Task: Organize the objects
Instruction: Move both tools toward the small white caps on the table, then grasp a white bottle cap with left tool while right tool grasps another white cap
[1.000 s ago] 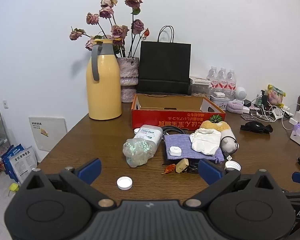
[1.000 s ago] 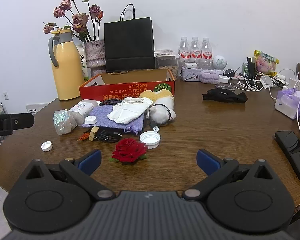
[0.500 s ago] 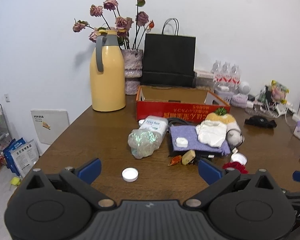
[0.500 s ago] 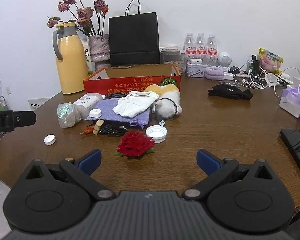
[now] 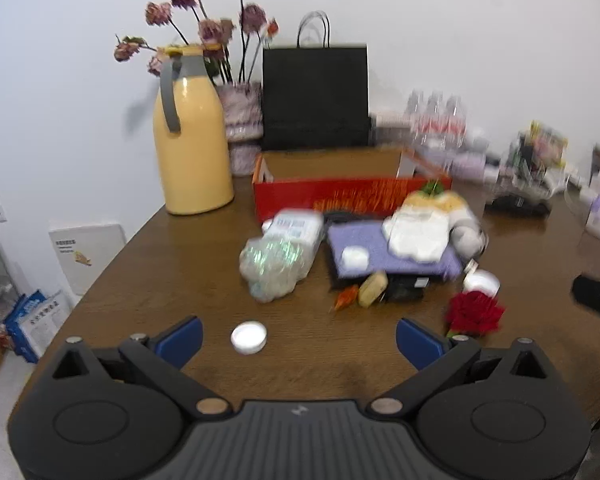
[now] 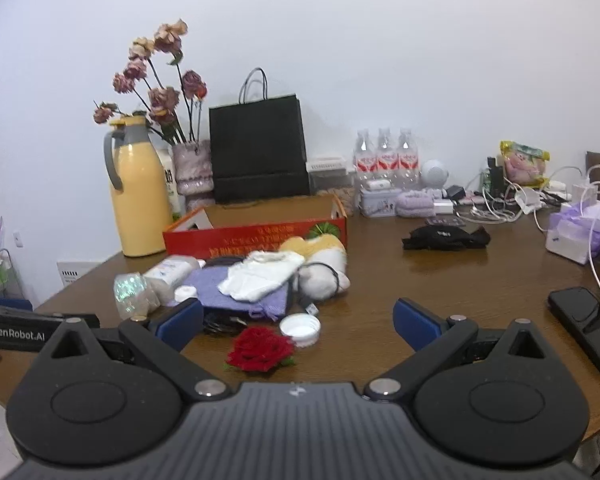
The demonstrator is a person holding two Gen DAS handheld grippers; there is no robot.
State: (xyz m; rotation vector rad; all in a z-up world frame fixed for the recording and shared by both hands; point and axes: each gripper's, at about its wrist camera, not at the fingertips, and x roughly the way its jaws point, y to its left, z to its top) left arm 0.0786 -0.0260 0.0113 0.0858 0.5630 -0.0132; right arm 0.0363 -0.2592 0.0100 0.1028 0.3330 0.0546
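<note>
A pile of loose objects lies in front of an open red cardboard box (image 5: 340, 196) (image 6: 256, 236): a purple cloth (image 5: 384, 252) (image 6: 220, 288), a white cloth (image 5: 416, 232) (image 6: 260, 276), a plush toy (image 6: 324, 264), a crumpled clear bag (image 5: 272, 264) (image 6: 134, 292), a red rose (image 5: 474, 314) (image 6: 260, 348) and two white caps (image 5: 249, 337) (image 6: 300, 330). My left gripper (image 5: 298, 340) is open and empty, just behind the small cap. My right gripper (image 6: 298, 322) is open and empty, with the rose and the larger cap between its fingers.
A yellow thermos (image 5: 190, 140), a flower vase (image 5: 242, 120) and a black paper bag (image 5: 316, 96) stand behind the box. Water bottles (image 6: 386, 160), cables (image 6: 500, 204), a black pouch (image 6: 444, 238), a tissue pack (image 6: 576, 232) and a phone (image 6: 588, 328) fill the right side.
Both grippers have moved; the left view has shifted right and is blurred, with the rose now in it. The right gripper has come lower and closer to the rose and cap. Both stay open.
</note>
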